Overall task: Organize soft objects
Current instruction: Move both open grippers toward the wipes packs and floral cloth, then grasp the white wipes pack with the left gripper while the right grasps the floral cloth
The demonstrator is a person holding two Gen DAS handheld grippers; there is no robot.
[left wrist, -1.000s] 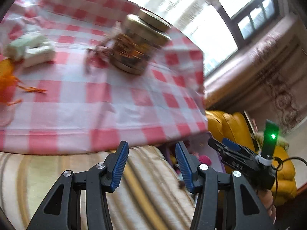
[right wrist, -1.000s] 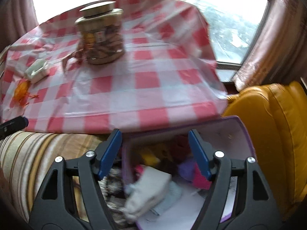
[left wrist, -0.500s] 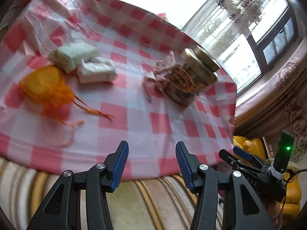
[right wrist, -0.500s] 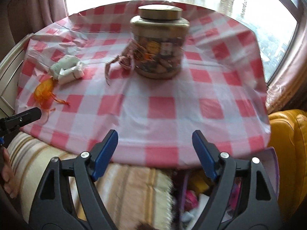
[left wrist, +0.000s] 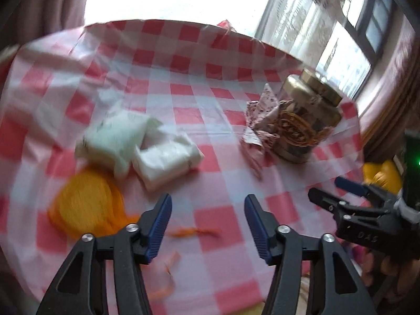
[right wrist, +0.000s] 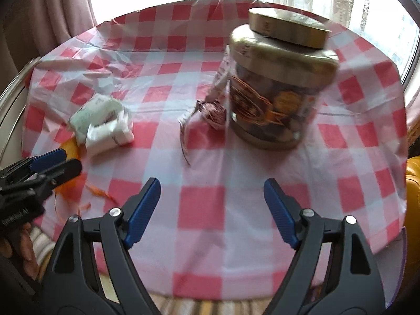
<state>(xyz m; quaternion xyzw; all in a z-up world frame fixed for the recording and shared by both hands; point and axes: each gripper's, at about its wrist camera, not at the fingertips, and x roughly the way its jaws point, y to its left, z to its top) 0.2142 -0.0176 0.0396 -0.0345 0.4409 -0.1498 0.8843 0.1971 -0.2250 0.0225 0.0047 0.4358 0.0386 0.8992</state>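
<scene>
**Both grippers empty above the table, soft things not yet picked up**

While its jaws are opening with nothing between them, the left gripper (left wrist: 208, 225) hangs over the near part of the checked tablecloth (left wrist: 215, 218). Just beyond its left finger lies the orange mesh pouch (left wrist: 86, 204), with loose orange strings trailing toward the gripper. Touching the far side of the pouch are two soft packets: a pale green packet (left wrist: 115, 136) and, beside it toward the jar, a white packet (left wrist: 168, 160).

The right gripper (right wrist: 212, 210) is spread wide and holds nothing; only bare cloth shows between its fingers. It hovers over the near edge of the table, on the near side of the jar (right wrist: 278, 89), which stands upright with its gold lid on. Against the jar's left side, touching it, lies a small patterned cloth pouch (right wrist: 214, 113) with a ribbon trailing toward the gripper. Left of the jar, well apart from it, sit the same two packets, and the left gripper shows at the frame's left edge.

Judging by this, little sorting is done on the table: four soft things lie loose, none gripped. A purple edge, perhaps a box (right wrist: 400, 267), peeks below the table on the jar's near right; its contents cannot be seen. Each piece seemingly needs picking and placing.
</scene>
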